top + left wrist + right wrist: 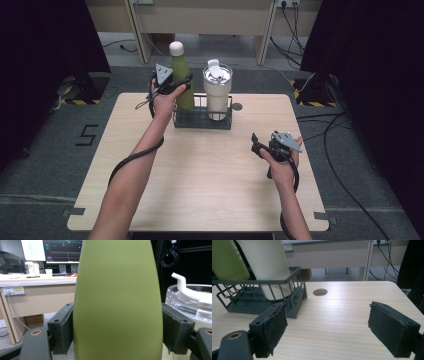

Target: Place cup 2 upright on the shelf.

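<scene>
Nearest the person, the right gripper [257, 145] hovers over the bare right half of the counter [210, 190]. Its fingers [273, 327] stand wide apart with nothing between them, and they point toward the rack.

Farther back, near the counter's far edge, sits the dark wire rack [202, 121]. The green bottle [181, 67] stands in its left end and the cream tumbler [217, 95] with a clear lid stands in its right end. The two are just beside each other.

The left gripper [175, 85] reaches in from the left at the bottle's upper body. In the left gripper view its fingers [62, 327] are clamped on the green bottle, one pad pressed flat on each flank.

The bottle stands upright. Its long axis is vertical, its white cap points straight up and its base is down inside the rack. Whether the base rests on the rack floor cannot be told, as the wires hide it.

The work appears to be at the grasp stage. The hold on the bottle is made, but the bottle is not yet clear of the rack, so lifting it straight up past the rim and carrying it elsewhere is what seems left. The tumbler is untouched. Beyond the counter are a pale desk and trailing cables on the floor.
</scene>
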`<state>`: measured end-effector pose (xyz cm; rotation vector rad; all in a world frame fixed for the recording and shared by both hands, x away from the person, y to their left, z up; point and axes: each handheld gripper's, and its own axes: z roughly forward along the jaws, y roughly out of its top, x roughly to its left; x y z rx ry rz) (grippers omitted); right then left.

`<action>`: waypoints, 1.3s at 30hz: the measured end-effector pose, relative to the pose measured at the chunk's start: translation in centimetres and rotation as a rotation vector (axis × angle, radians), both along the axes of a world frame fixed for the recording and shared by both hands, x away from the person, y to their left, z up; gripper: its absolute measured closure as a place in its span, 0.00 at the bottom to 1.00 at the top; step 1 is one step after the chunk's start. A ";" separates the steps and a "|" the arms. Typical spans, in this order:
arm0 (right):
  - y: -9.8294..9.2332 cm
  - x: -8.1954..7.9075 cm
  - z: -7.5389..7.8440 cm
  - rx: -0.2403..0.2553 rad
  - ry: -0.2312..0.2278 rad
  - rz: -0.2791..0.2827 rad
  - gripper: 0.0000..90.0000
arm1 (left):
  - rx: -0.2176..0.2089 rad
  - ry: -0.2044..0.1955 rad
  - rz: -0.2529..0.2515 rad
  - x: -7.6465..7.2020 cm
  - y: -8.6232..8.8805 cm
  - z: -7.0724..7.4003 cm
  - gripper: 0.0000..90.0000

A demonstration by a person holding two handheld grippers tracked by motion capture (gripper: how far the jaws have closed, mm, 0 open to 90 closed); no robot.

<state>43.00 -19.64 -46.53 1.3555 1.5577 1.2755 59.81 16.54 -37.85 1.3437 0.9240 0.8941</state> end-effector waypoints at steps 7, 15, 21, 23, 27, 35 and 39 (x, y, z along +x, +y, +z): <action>0.0 0.0 0.0 0.001 0.001 0.001 0.17 | 0.008 0.021 0.006 0.2 0.0 -0.8 0.26; 0.0 0.0 0.0 -0.006 -0.002 0.003 0.17 | 0.026 0.039 0.009 0.3 -0.2 -1.7 0.26; 0.0 0.0 0.0 -0.005 -0.001 0.003 0.17 | 0.032 0.050 0.012 0.4 -0.2 -2.3 0.26; 0.0 0.0 0.0 -0.007 -0.001 0.004 0.17 | 0.031 0.049 0.012 0.4 -0.3 -2.4 0.26; 0.0 0.1 0.0 -0.008 -0.002 0.005 0.17 | 0.034 0.048 0.010 0.4 -0.4 -2.4 0.26; 0.2 0.0 0.0 -0.004 0.003 0.007 0.17 | 0.059 0.049 -0.015 0.3 -0.3 -2.4 0.25; 0.3 0.0 -0.1 -0.006 0.004 0.008 0.17 | 0.045 0.046 -0.018 0.2 -0.4 -2.2 0.23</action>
